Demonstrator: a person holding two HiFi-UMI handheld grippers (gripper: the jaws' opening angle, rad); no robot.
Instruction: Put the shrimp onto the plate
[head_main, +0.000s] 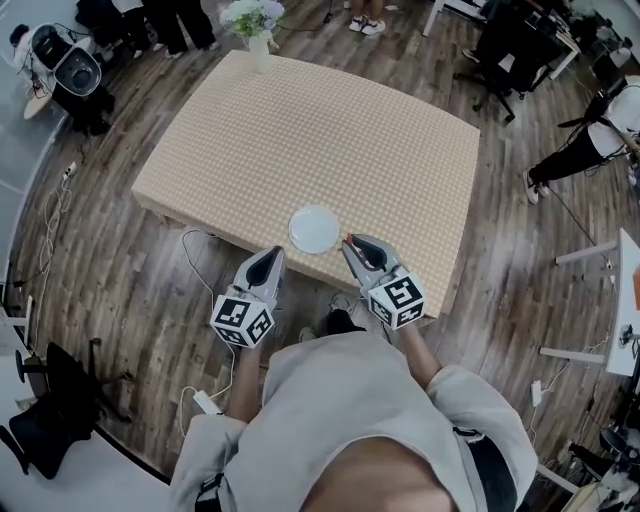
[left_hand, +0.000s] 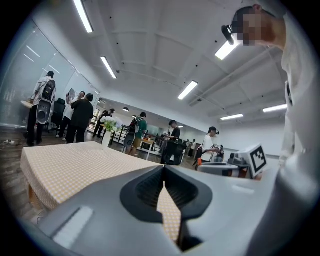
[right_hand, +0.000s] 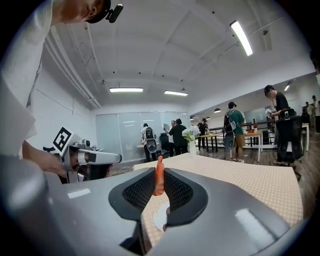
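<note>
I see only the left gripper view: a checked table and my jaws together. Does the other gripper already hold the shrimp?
Observer: Yes. The right gripper is shut on an orange shrimp, which stands upright between its jaws.
Operator: Where is the plate? I cannot find it.
Observer: The white plate lies by the table's near edge, just left of the right gripper's tips in the head view.
Operator: Is something on it?
Observer: No, it is bare.
</note>
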